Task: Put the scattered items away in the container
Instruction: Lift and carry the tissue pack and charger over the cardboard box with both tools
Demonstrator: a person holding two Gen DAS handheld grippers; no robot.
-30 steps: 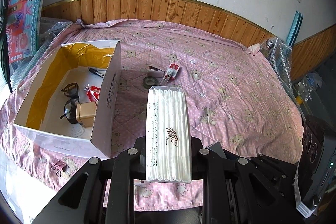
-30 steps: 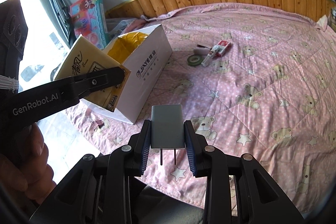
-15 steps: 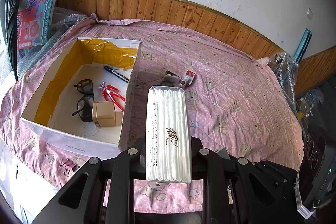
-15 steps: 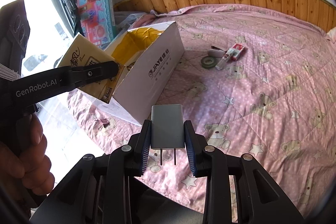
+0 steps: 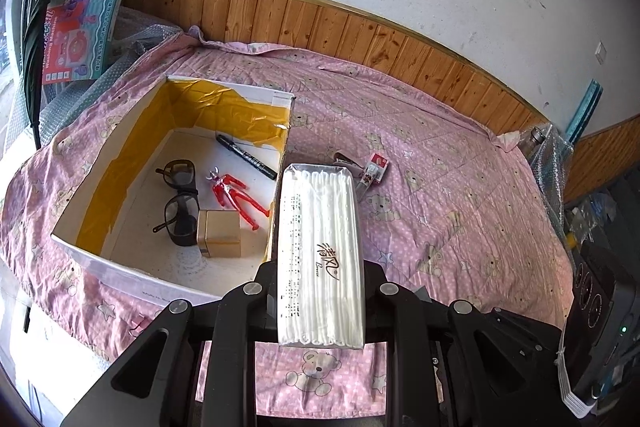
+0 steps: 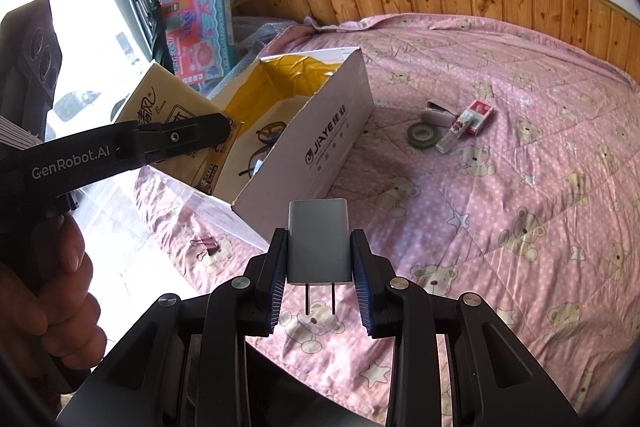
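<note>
Two grippers are loaded. Left gripper (image 5: 320,267) is clamped on a tissue pack (image 5: 320,251), held lengthwise between its fingers above the near right corner of the cardboard box (image 5: 280,131); in the right wrist view the pack (image 6: 168,115) hangs over the box's near end. Right gripper (image 6: 319,267) is closed on a grey plug adapter (image 6: 319,243), prongs pointing back toward the camera, held above the bed (image 6: 520,187) just off the box's near corner.

Box sits by the bed's left edge and contains glasses (image 5: 178,203), a red toy figure (image 5: 236,197), a black marker (image 5: 246,157) and a gold tin (image 5: 219,239).

Loose on the bed, toward its middle: a tape roll (image 6: 423,135), a stapler (image 6: 438,115) and a red-and-white packet (image 6: 470,121), close together. A binder clip (image 6: 206,245) lies near the bed's front edge.
</note>
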